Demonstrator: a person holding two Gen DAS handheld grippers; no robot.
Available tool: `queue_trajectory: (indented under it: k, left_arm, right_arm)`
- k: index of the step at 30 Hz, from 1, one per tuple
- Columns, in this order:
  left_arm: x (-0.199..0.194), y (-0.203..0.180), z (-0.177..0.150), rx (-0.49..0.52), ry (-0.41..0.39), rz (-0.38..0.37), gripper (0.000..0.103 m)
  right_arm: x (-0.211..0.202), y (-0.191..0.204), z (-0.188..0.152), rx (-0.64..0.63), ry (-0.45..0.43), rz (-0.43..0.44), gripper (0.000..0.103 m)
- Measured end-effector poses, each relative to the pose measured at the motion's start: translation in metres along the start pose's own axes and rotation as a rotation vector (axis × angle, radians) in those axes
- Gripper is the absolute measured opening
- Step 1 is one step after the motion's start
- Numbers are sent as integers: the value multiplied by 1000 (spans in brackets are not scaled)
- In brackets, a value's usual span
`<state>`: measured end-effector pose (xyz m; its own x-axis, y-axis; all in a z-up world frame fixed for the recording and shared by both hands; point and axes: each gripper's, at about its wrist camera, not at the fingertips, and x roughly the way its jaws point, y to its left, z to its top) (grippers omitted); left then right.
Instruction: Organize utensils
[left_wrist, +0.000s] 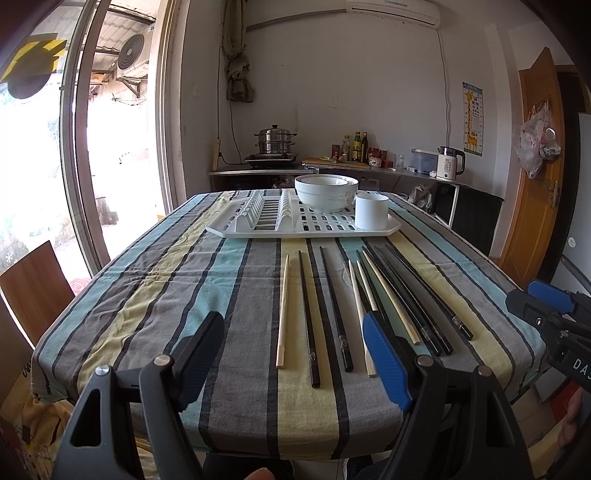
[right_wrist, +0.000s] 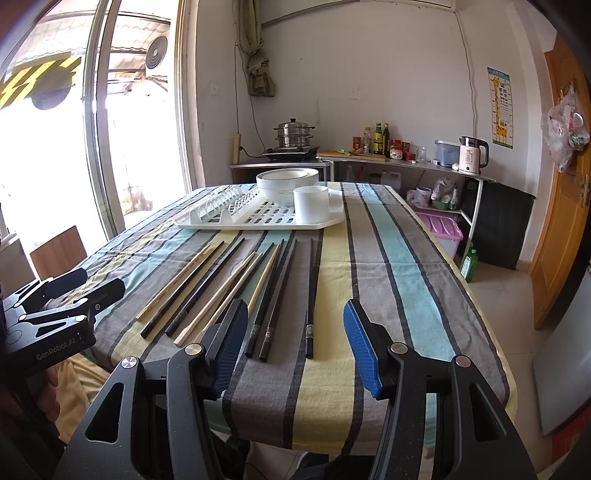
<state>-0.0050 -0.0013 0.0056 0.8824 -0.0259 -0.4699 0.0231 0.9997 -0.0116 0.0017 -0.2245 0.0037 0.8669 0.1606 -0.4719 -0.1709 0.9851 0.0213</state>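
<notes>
- Bamboo and black chopsticks (left_wrist: 369, 299) lie in a loose row on the striped cloth (left_wrist: 207, 295), on the near side of the rack (left_wrist: 258, 230), thin tips pointing toward it, thick ends toward the table edge.
- Pale sticks (right_wrist: 173, 284) and black sticks (right_wrist: 275, 291) mixed rather than sorted; several in the middle of the row cross or touch, while one black stick (right_wrist: 311, 295) sits apart on the side away from the window.
- Likely light, stiff and thin; lacquer-smooth black ones probably slippery between pads, raw pale ones grippier.
- Best taken near the thick square end, pinched across the width, since round tapered tips would roll or twist out.
- Low profile against soft cloth means pads must come right down to the fabric; risk of snagging cloth or nudging a neighbour.
- White cup (left_wrist: 371, 212) stands on the rack's near corner, just beside stacked bowls (left_wrist: 327, 192); a probable holder for the sticks, though that is a guess.
- Left gripper (left_wrist: 295, 354) spread wide, holding nothing, poised above the near ends of the row.
- Right gripper (right_wrist: 295, 343) likewise spread and empty, over the near ends of the black sticks.
- Nothing lifted yet; sorting appears not begun.
</notes>
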Motion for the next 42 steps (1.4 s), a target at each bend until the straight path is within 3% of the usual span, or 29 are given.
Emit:
queue_trajectory:
  k: [17, 23, 29, 38, 42]
  left_arm:
    - [3, 1, 2, 2, 8, 3, 79]
    - [18, 7, 4, -21, 50, -27, 79]
    - [45, 19, 16, -42, 100, -42, 78]
    - [113, 36, 41, -12, 218, -36, 65]
    - [133, 39, 47, 4, 264, -53, 62]
  right_arm:
    - [3, 0, 5, 1, 0, 6, 55]
    - [14, -4, 8, 9, 10, 10, 55]
    - [38, -6, 20, 3, 45, 27, 55]
    - [97, -1, 48, -22, 148, 79, 54]
    - [121, 0, 53, -26, 204, 88, 47]
